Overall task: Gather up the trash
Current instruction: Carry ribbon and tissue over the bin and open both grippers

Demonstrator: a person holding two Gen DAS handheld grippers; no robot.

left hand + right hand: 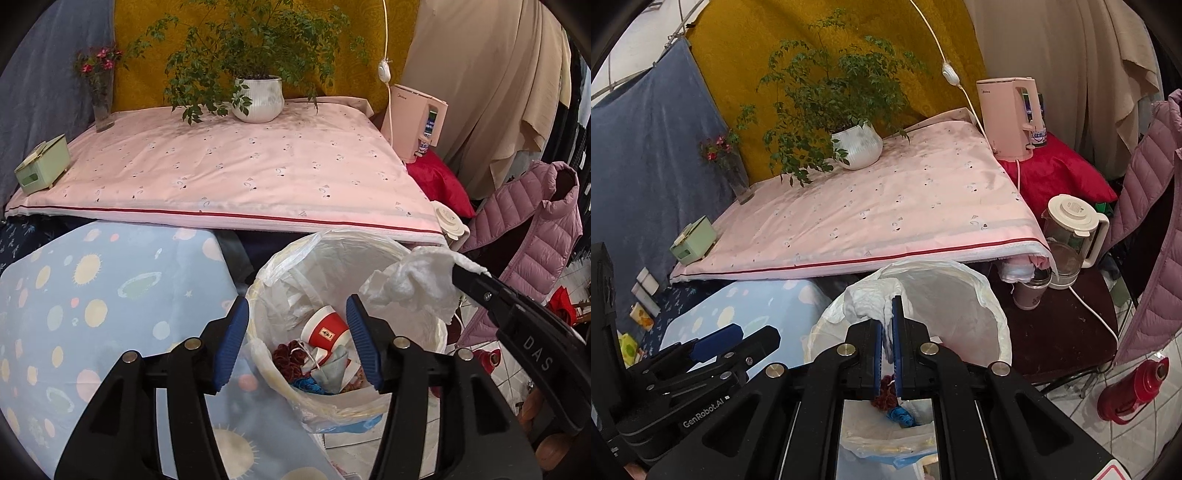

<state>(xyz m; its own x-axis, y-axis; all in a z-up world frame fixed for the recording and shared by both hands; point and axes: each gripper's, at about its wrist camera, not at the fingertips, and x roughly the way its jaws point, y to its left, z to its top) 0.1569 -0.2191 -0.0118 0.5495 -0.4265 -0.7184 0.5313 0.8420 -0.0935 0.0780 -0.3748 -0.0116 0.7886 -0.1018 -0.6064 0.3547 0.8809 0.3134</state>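
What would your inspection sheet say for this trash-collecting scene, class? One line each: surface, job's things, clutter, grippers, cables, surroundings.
Surface: pink cloth-covered table, bare in the middle.
Job's things: crumpled white tissue held over the lined trash bin; a red and white paper cup and scraps already lie inside.
Clutter: potted plant, flower vase and green box on the table.
Grippers: left gripper open and empty above the bin; right gripper shut on the tissue.
Cables: white cord hanging behind the pink kettle.
Surroundings: glass jug, red flask, pink jacket, star-patterned blue cloth.
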